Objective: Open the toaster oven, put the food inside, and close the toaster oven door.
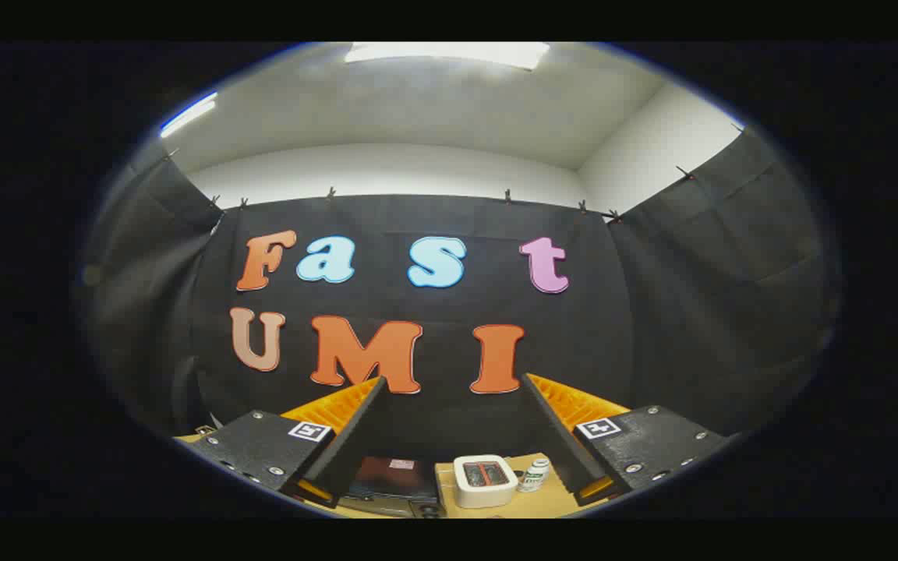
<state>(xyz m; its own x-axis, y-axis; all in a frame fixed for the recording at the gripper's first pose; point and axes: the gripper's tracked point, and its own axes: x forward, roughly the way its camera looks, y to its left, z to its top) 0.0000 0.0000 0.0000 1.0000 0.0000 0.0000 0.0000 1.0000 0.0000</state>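
My gripper is held high above the table, open wide, with nothing between its fingers. Far below, seen between the fingers, the toaster oven stands on the wooden table, close to the left finger; I see its dark top from above and cannot tell how its door stands. Right of it sits a white rounded-square container with reddish food inside.
A small white bottle with a green label stands just right of the white container, near the right finger. Black cloth walls close the booth at the back and on both sides.
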